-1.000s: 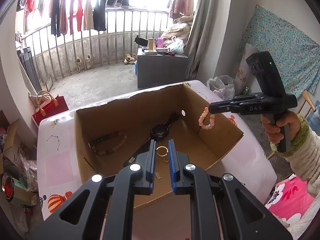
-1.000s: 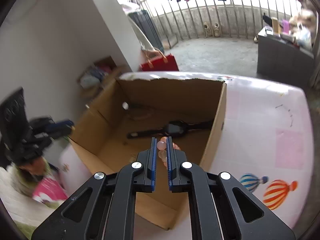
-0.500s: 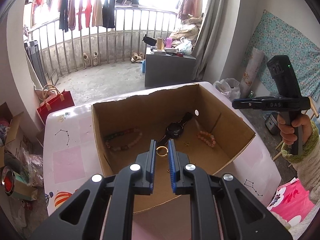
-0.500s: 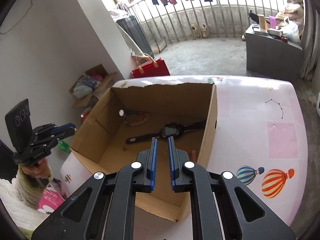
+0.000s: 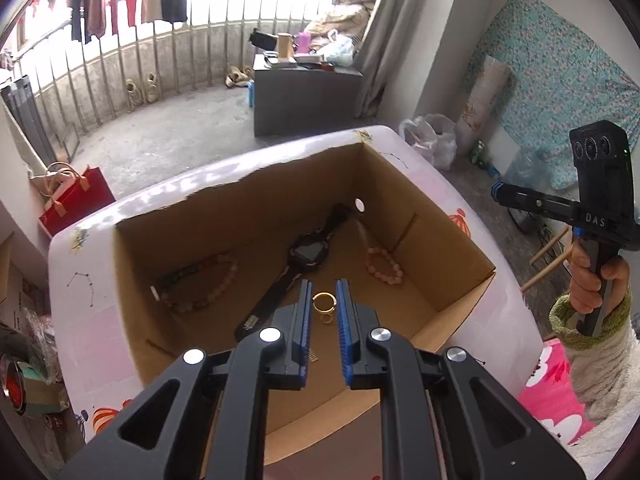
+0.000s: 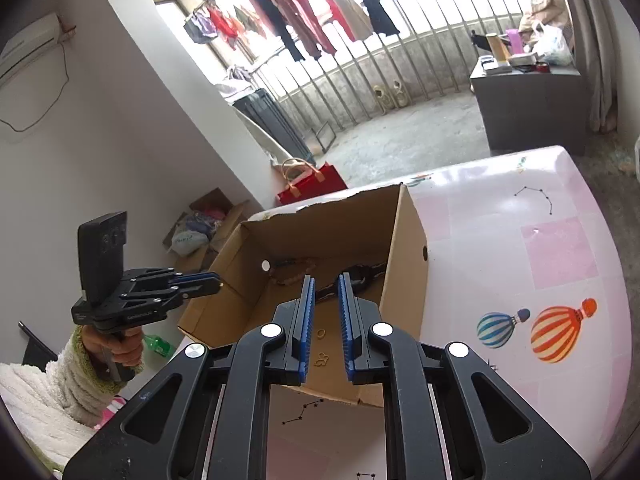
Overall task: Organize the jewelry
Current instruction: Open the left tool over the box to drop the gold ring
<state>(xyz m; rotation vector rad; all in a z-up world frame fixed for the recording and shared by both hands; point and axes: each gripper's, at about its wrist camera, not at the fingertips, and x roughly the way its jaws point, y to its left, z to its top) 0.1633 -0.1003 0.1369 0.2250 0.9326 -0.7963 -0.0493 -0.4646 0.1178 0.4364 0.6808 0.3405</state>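
An open cardboard box stands on the pink table. On its floor lie a black watch, a pink bead bracelet, a darker bead bracelet and a gold ring. My left gripper hovers above the box's near side, jaws slightly apart and empty; the ring lies on the box floor seen through the gap. My right gripper is held back beside the box, jaws slightly apart and empty. It also shows in the left wrist view, away to the right of the box.
The table has a pink cloth with balloon prints. A red bag stands on the floor behind. A grey cabinet stands by the balcony railing. Small gold pieces lie on the box floor.
The right gripper let the pink bracelet fall into the box, then drew back and up away from it. The left gripper stayed over the box with its view tilting slightly.
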